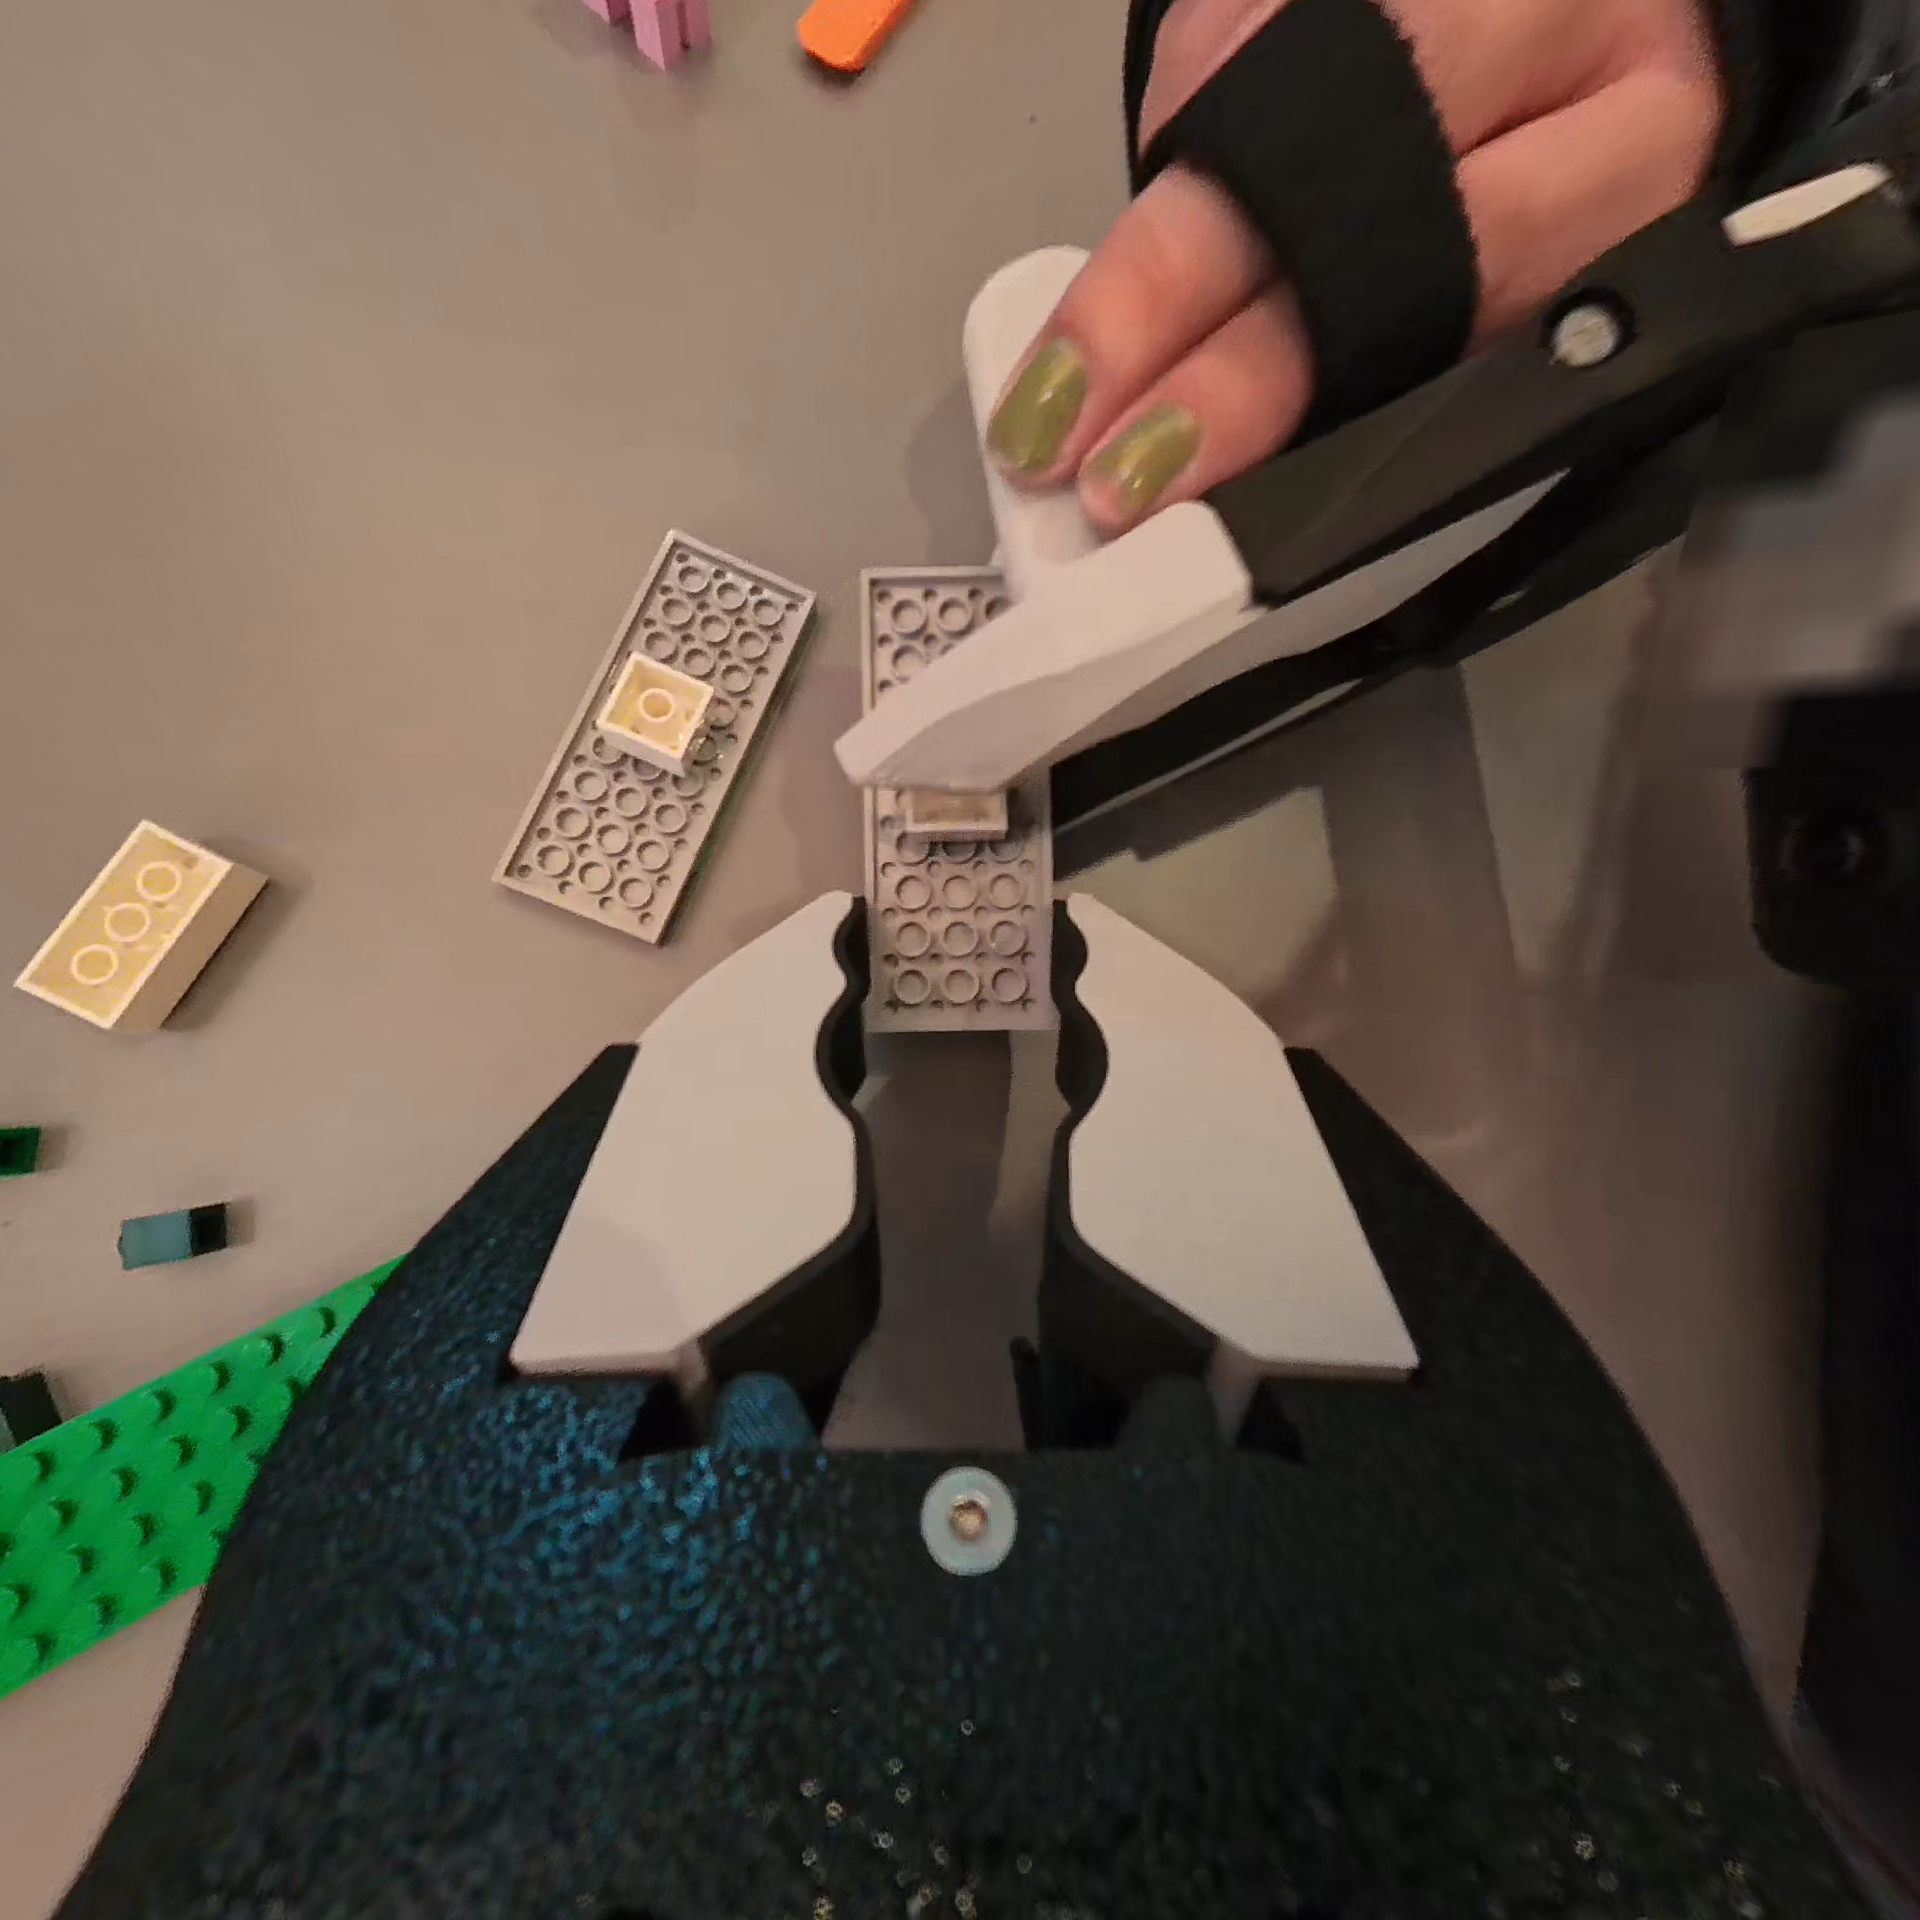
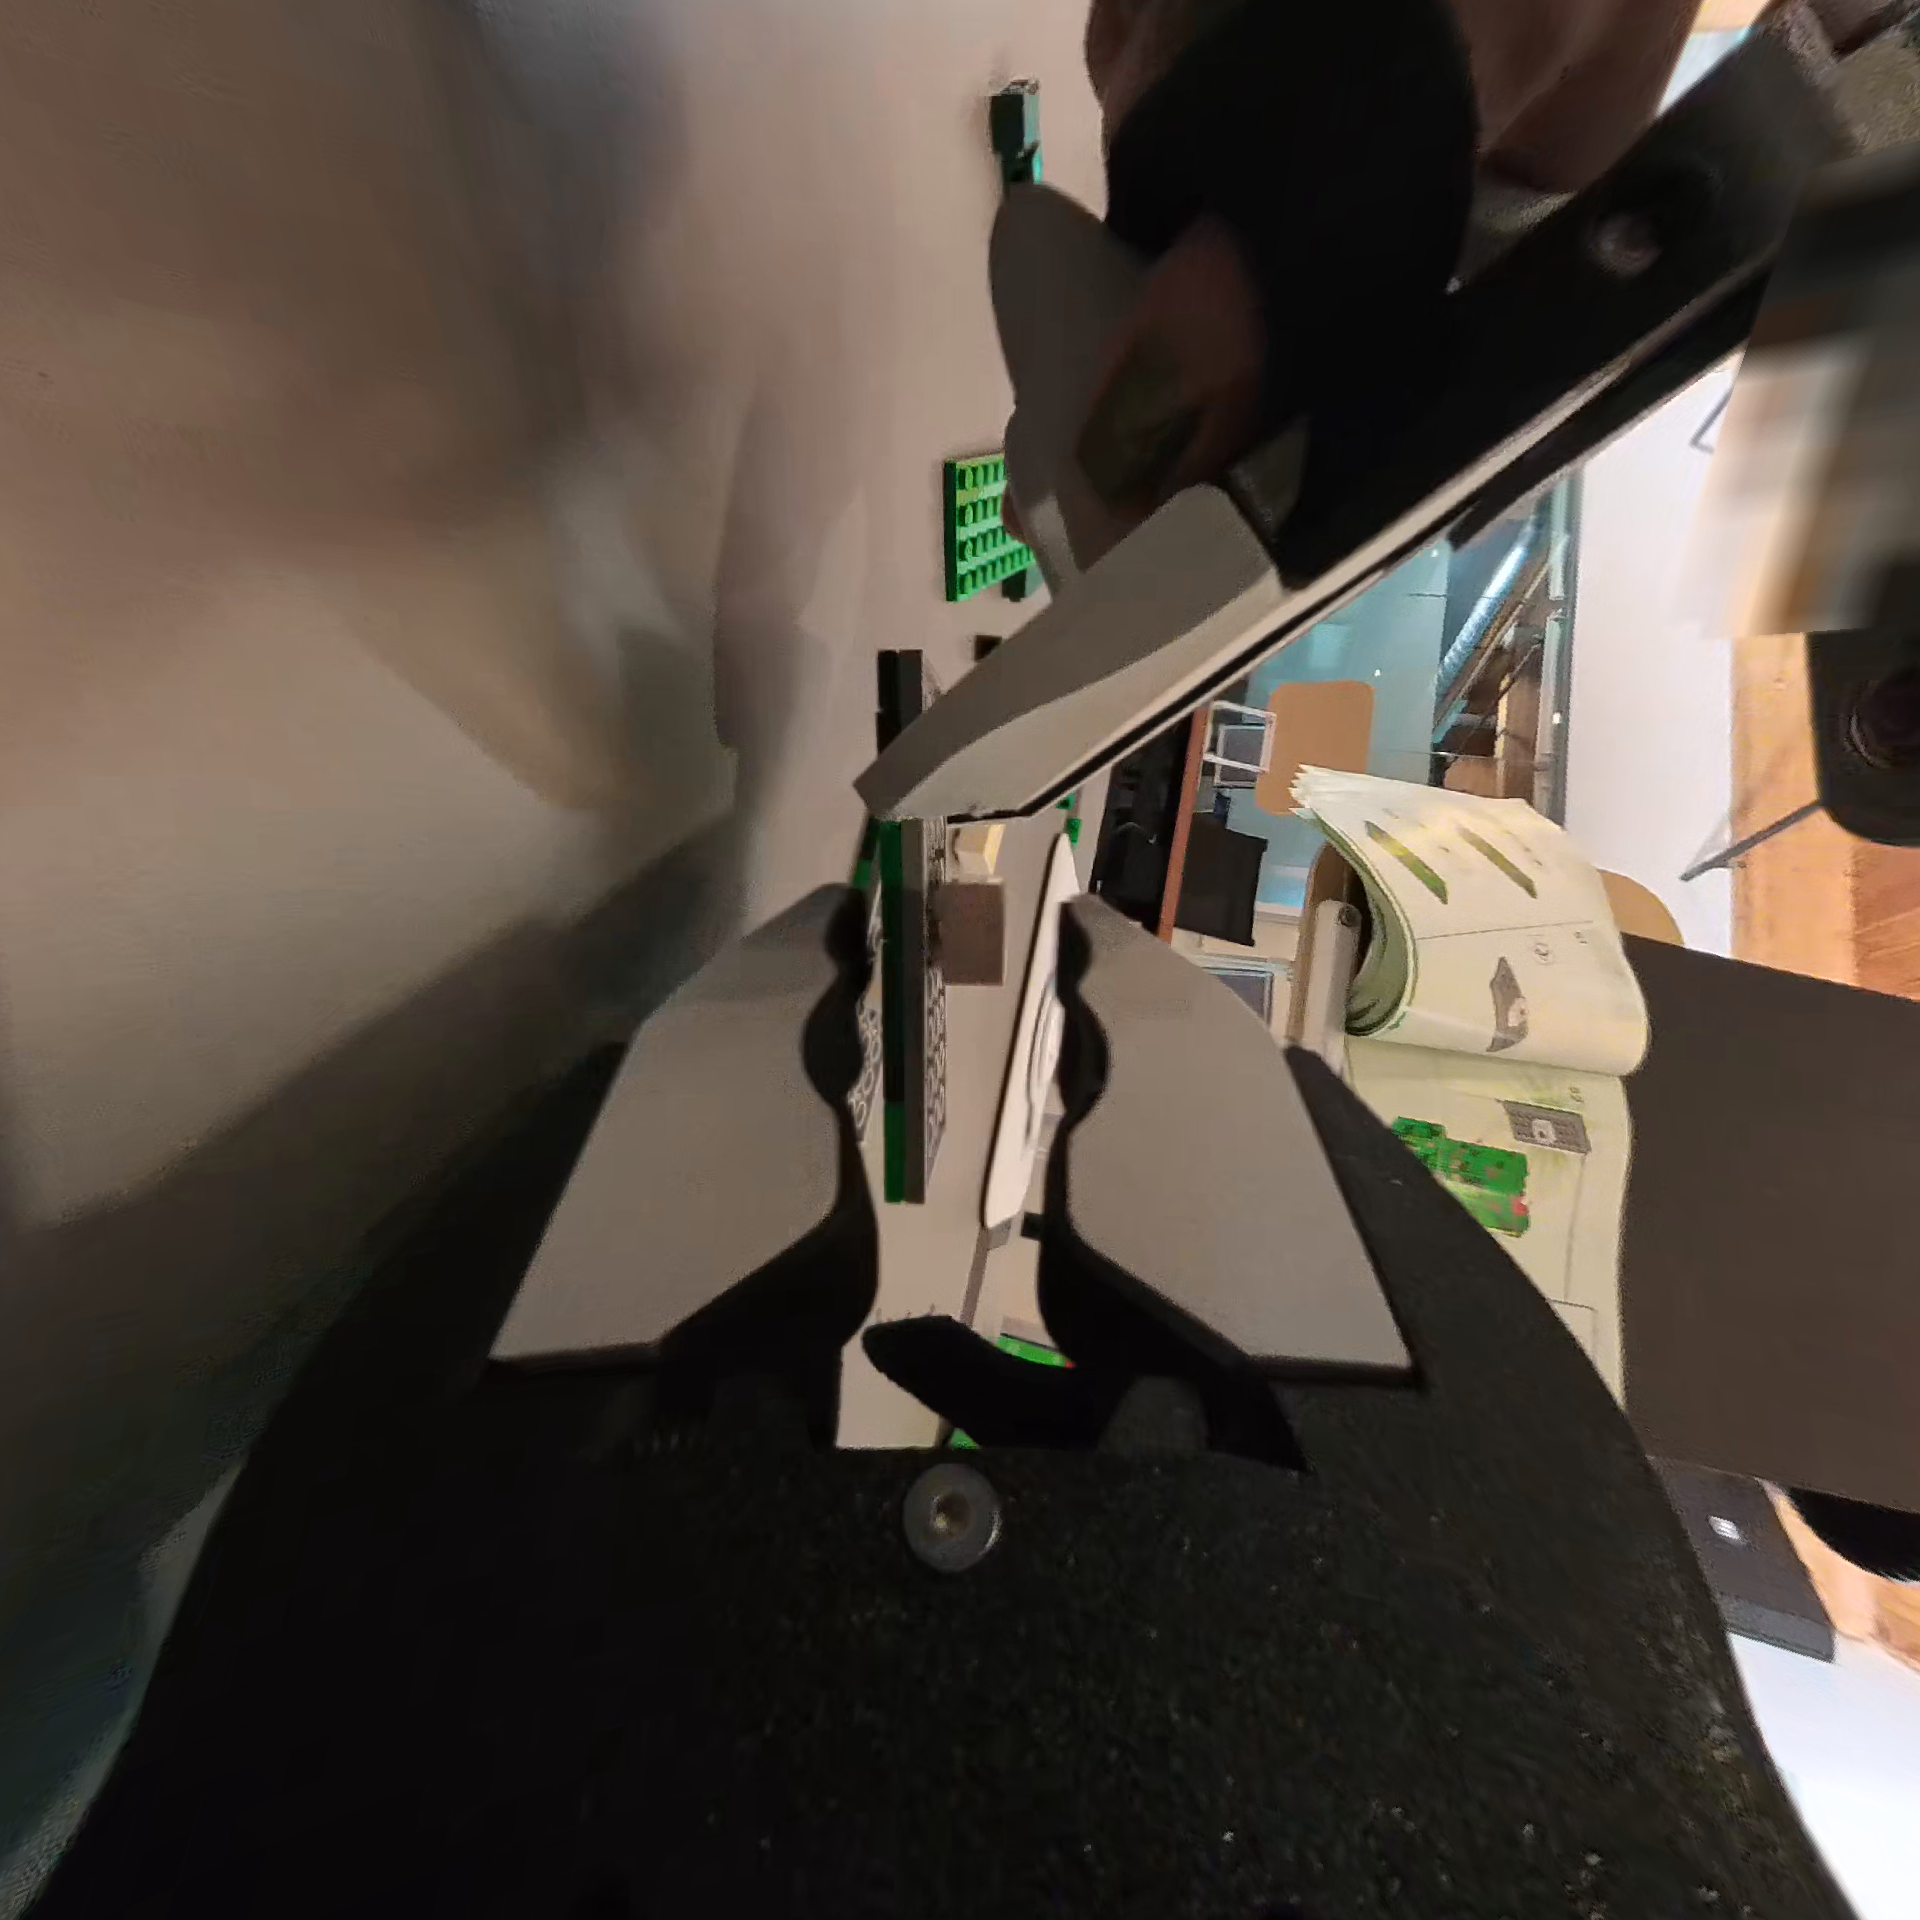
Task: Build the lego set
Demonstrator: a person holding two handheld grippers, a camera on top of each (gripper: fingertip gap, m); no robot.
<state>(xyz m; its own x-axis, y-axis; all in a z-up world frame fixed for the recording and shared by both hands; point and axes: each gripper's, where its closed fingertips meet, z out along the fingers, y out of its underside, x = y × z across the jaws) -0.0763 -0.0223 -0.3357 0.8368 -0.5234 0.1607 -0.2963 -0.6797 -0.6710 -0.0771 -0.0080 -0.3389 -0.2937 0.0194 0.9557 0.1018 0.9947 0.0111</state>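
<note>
Grey plate [image 1: 956,935], underside up, is pinched across its width by my L gripper [image 1: 956,920]: both dark pads [image 1: 847,966] press its 2 long edges at the near end, and the rest sticks out ahead just above the table [image 1: 312,416]. A small cream brick [image 1: 956,816] sits on it approx. mid-length, w/ a pale finger [image 1: 935,717] of my other tool lying right over that brick and my strapped hand [image 1: 1247,312] behind it. My R gripper [image 2: 961,920] has its fingers spread. An edge-on plate [image 2: 914,1039] w/ a green strip along its back stands btw them, close by 1 pad, and a dark brick [image 2: 971,935] juts from its face w/ clear space to the other pad, so nothing is clamped there. Further out in the L view, a 2nd plate [image 1: 655,748] lies just beside the held one, carrying its own square brick [image 1: 657,712]. A long cream brick [image 1: 135,925] lies well apart, a green baseplate [image 1: 156,1475] at the near edge, and an orange piece [image 1: 847,31] at the far edge. In the R view an open booklet [image 2: 1507,935] lies off to the side.
</note>
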